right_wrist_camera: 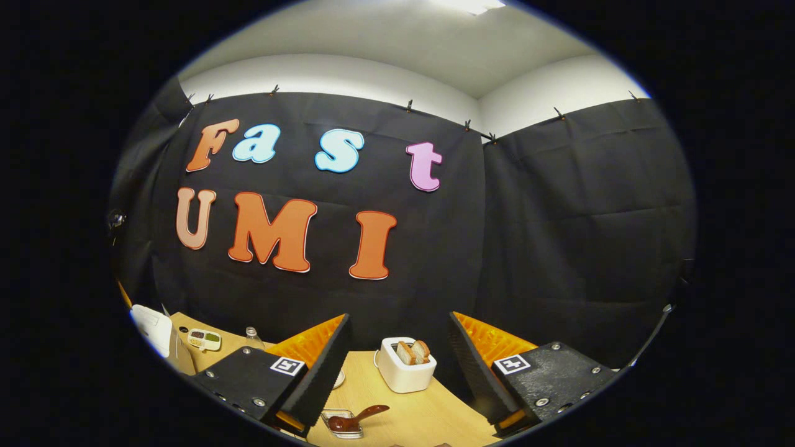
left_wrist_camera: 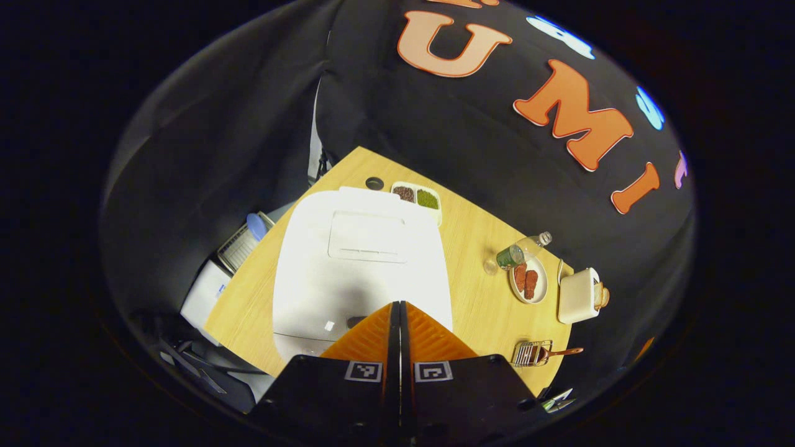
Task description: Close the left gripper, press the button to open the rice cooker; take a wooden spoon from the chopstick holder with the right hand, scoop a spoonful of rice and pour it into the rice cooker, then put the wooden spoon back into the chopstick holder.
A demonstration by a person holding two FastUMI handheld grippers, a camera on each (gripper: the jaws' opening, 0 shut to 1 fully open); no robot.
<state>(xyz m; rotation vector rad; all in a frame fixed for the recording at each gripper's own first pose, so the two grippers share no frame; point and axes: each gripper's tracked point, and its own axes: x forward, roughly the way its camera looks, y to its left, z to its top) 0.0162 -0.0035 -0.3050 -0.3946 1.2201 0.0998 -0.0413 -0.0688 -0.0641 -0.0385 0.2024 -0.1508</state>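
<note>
The white rice cooker (left_wrist_camera: 360,261) stands with its lid down, right under my left gripper (left_wrist_camera: 399,305). That gripper is shut with nothing in it, its tips just above the cooker's front edge, beside a small dark button (left_wrist_camera: 355,321). A wooden spoon (left_wrist_camera: 559,352) lies in the chopstick holder (left_wrist_camera: 531,354) at the table's near right. In the right gripper view, my right gripper (right_wrist_camera: 399,320) is open and empty, held above the table. The spoon (right_wrist_camera: 354,419) in its holder (right_wrist_camera: 343,423) lies below and in front of it. The cooker (right_wrist_camera: 152,329) sits at the far left.
A divided dish (left_wrist_camera: 417,197) of brown and green grains sits behind the cooker. A bottle (left_wrist_camera: 520,251), a plate (left_wrist_camera: 539,287) of red pieces and a white toaster (left_wrist_camera: 577,295) holding bread stand on the right. The toaster (right_wrist_camera: 407,367) is straight ahead of my right gripper.
</note>
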